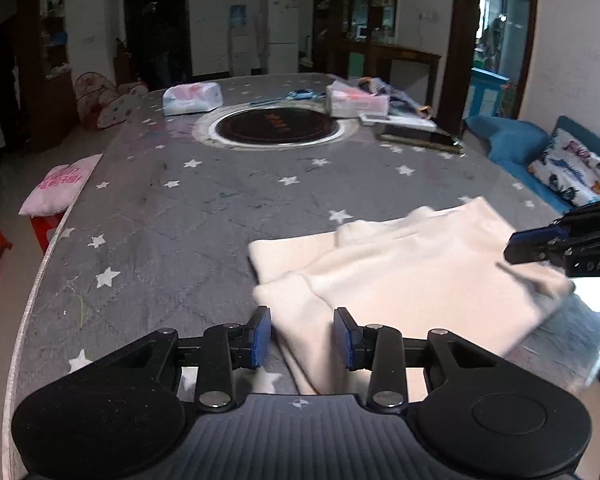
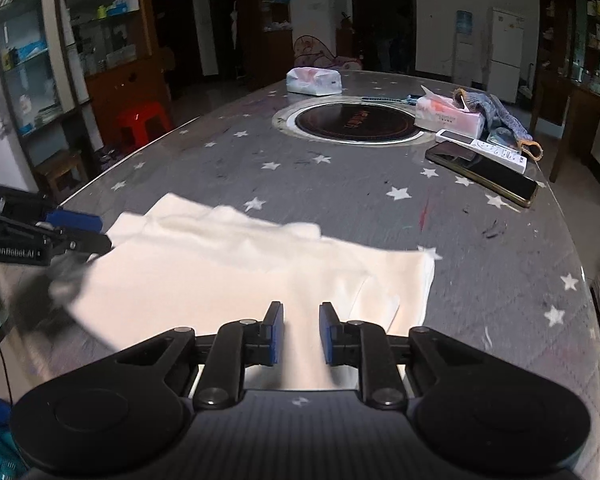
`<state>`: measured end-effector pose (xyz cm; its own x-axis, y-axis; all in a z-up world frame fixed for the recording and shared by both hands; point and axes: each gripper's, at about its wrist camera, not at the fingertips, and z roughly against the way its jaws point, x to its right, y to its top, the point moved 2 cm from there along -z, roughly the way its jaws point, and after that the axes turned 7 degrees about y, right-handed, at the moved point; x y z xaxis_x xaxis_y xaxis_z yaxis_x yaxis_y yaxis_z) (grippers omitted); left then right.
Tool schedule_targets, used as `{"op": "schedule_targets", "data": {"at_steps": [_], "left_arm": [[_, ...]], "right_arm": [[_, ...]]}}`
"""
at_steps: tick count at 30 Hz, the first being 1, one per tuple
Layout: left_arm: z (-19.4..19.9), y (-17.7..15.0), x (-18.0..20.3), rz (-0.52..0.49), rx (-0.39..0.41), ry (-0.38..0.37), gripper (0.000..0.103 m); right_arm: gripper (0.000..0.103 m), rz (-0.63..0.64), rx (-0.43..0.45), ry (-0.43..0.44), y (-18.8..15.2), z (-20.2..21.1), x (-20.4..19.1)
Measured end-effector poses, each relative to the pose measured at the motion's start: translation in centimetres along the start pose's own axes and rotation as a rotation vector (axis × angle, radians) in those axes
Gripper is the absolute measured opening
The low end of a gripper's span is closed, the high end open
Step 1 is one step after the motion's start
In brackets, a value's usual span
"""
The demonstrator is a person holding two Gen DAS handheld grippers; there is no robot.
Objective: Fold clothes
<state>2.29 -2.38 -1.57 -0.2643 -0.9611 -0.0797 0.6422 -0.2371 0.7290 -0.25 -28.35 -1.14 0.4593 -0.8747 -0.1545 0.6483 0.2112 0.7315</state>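
I see a white garment (image 1: 400,272) lying partly folded on the near end of the grey star tablecloth (image 1: 172,208), on my side of the round black hotplate (image 1: 278,124) set in the middle of the table.

My left gripper (image 1: 302,336) has its blue pads apart, a medium gap, with a strip of the white cloth running between them. I cannot tell if the pads touch the cloth. My right gripper (image 2: 300,332) is the same way at the other side of the garment, with its pads a bit closer together and cloth between them too.

What could go wrong, I think: if I close on only the top layer, the fold will pull apart when I lift. If one gripper lifts before the other, the cloth could twist and bunch up. The garment sits close to the table edge nearest me, so a hard tug could drag it off. The cloth looks soft and floppy, so it may slip out of a weak pinch.

The phone (image 2: 482,174) and white remote (image 2: 482,150) lie to the right of the hotplate, well apart from the garment.

I can read "GenRobot.AI" on the left gripper's side in the right camera, and "DAS" on the right gripper's side in the left camera.
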Motion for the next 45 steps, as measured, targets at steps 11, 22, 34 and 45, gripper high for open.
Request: {"op": "schedule_targets", "data": {"at_steps": [11, 22, 34, 45], "left_arm": [[-0.5, 0.3, -0.8, 0.043, -0.031, 0.038, 0.062], [0.3, 0.5, -1.6, 0.081, -0.019, 0.094, 0.097], [0.9, 0.0, -4.1, 0.162, -0.018, 0.189, 0.103], [1.3, -0.1, -5.1, 0.281, -0.057, 0.136, 0.103]], "right_arm": [[0.031, 0.036, -0.012, -0.026, 0.6, -0.7, -0.8], [0.047, 0.238, -0.022, 0.07, 0.7, -0.6, -7.3], [0.053, 0.478, -0.056, 0.125, -0.6, -1.9, -14.4], [0.051, 0.689, -0.066, 0.137, -1.9, -3.0, -20.0]]}}
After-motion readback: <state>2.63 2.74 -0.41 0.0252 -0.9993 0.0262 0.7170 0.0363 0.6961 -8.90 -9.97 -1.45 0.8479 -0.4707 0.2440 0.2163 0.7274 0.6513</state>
